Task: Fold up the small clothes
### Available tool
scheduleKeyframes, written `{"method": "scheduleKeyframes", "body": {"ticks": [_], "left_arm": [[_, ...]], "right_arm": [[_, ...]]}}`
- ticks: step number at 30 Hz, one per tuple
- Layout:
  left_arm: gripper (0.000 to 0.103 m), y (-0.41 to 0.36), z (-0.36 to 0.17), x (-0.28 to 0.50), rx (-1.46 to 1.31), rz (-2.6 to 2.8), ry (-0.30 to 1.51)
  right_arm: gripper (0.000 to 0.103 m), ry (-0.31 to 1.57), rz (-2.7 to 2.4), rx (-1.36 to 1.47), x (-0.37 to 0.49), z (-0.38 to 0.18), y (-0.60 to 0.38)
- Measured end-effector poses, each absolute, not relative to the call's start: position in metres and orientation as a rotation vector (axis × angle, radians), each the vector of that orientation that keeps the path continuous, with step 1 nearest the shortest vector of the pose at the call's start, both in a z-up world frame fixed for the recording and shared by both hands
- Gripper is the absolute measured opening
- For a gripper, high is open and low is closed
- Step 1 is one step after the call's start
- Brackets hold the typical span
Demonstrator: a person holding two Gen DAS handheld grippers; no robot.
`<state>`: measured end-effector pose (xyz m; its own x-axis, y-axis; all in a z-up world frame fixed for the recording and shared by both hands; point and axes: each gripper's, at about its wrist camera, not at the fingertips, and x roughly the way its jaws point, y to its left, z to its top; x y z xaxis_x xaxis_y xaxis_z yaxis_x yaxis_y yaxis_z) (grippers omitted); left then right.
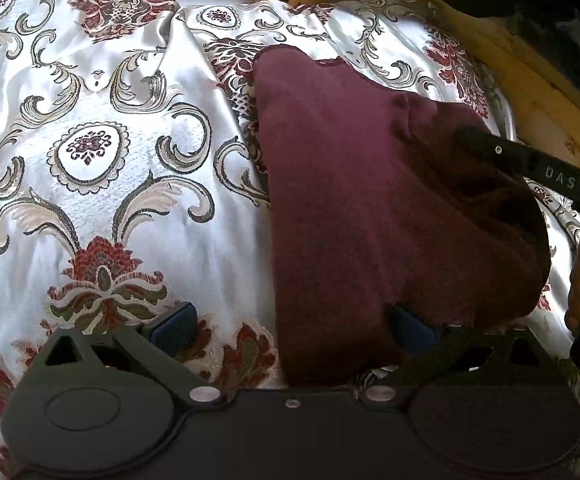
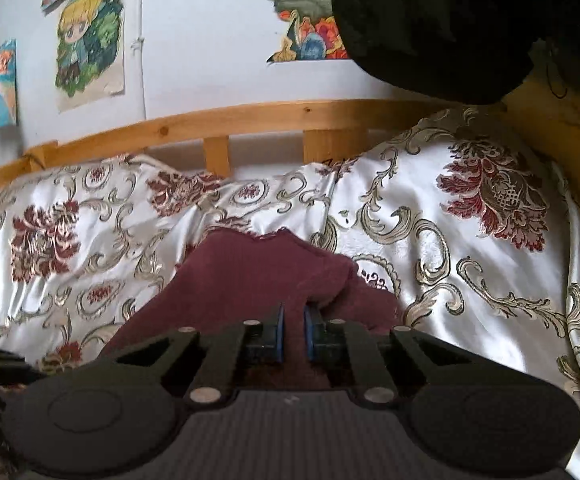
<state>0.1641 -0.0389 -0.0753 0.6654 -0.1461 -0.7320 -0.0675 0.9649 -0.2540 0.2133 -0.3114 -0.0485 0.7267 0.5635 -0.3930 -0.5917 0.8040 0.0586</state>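
A maroon knit garment (image 1: 369,208) lies partly folded on a floral satin bedspread (image 1: 130,200). My left gripper (image 1: 290,328) is open, its blue pads wide apart; the right pad (image 1: 413,328) touches the garment's near edge, the left pad rests over the bedspread. In the right wrist view the garment (image 2: 250,276) runs forward from my right gripper (image 2: 293,334), whose blue pads are nearly closed on a fold of it. The right gripper's black body (image 1: 549,176) shows over the garment's right side in the left wrist view.
A wooden bed rail (image 2: 250,120) with slats runs behind the bedspread (image 2: 449,240). A dark fuzzy object (image 2: 429,20) hangs at top right. Cartoon posters (image 2: 90,36) are on the wall.
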Motion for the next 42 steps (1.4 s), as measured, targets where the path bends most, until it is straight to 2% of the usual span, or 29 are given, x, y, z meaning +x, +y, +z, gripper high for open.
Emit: {"method": "scheduleKeyframes", "body": {"ticks": [6, 7, 8, 10, 12, 17, 21, 30, 42], "left_arm": [[0.102, -0.039, -0.075, 0.164, -0.27, -0.046, 0.844], [0.102, -0.039, -0.075, 0.164, -0.27, -0.046, 0.844], [0.102, -0.039, -0.075, 0.164, -0.27, -0.045, 0.844], [0.102, -0.039, -0.075, 0.164, -0.271, -0.046, 0.844], [0.102, -0.039, -0.075, 0.164, -0.27, -0.046, 0.844], [0.102, -0.038, -0.075, 0.164, -0.27, -0.047, 0.844], [0.102, -0.038, -0.076, 0.164, -0.27, -0.048, 0.844], [0.103, -0.036, -0.073, 0.176, -0.282, -0.049, 0.9], [0.102, -0.037, -0.074, 0.173, -0.284, -0.047, 0.88]], "right_arm": [[0.015, 0.582, 0.497, 0.138, 0.246, -0.059, -0.351], [0.023, 0.62, 0.5, 0.199, 0.252, -0.064, -0.36], [0.036, 0.656, 0.512, 0.263, 0.258, -0.069, -0.368], [0.047, 0.683, 0.511, 0.344, 0.266, -0.075, -0.379], [0.048, 0.7, 0.531, 0.403, 0.271, -0.078, -0.387], [0.058, 0.765, 0.603, 0.586, 0.287, -0.096, -0.39], [0.057, 0.831, 0.608, 0.654, 0.297, -0.113, -0.387], [0.057, 0.825, 0.595, 0.607, 0.294, -0.112, -0.38], [0.058, 0.823, 0.583, 0.588, 0.294, -0.111, -0.378]]}}
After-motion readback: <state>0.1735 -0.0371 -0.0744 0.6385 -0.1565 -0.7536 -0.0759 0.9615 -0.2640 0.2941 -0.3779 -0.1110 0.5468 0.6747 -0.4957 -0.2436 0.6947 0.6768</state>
